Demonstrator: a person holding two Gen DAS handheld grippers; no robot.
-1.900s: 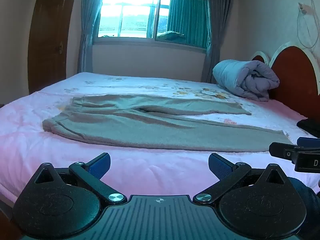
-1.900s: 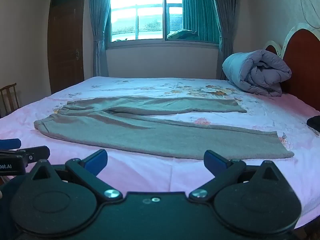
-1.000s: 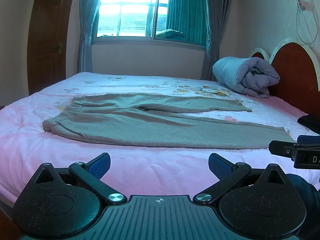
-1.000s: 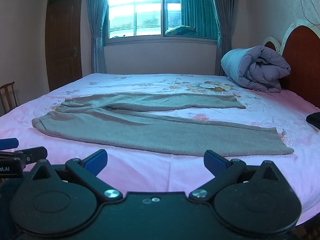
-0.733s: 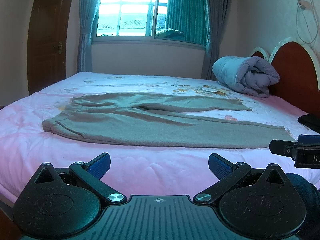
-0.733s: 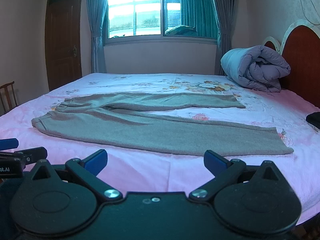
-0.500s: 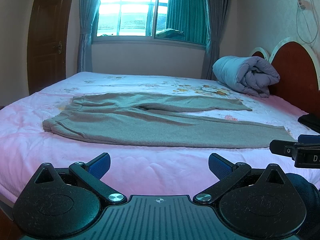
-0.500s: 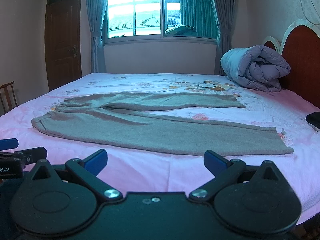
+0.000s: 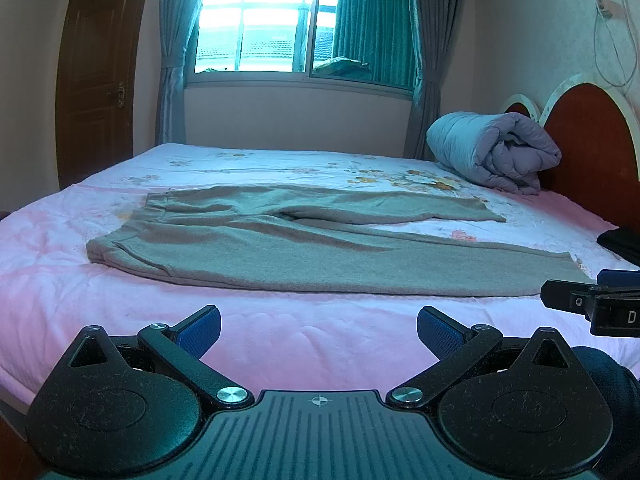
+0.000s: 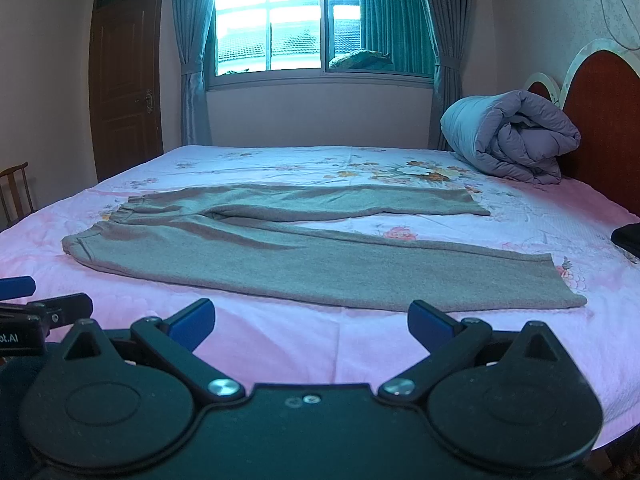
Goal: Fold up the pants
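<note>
Grey pants (image 9: 304, 244) lie flat on the pink bed (image 9: 120, 312), waistband at the left, legs spread apart toward the right; they also show in the right wrist view (image 10: 304, 248). My left gripper (image 9: 319, 326) is open and empty, above the near edge of the bed, short of the near leg. My right gripper (image 10: 311, 318) is open and empty, also short of the near leg's edge. The right gripper's finger (image 9: 576, 300) shows at the right in the left wrist view; the left gripper's finger (image 10: 52, 308) shows at the left in the right wrist view.
A rolled lilac duvet (image 9: 496, 152) lies by the red headboard (image 9: 592, 148) at the far right. A dark item (image 10: 628, 236) sits at the bed's right edge. A window (image 9: 304, 24) is behind, a door (image 9: 100, 80) and a chair (image 10: 16, 188) at the left.
Both views have shifted slightly; the pants lie unchanged and both grippers stay open.
</note>
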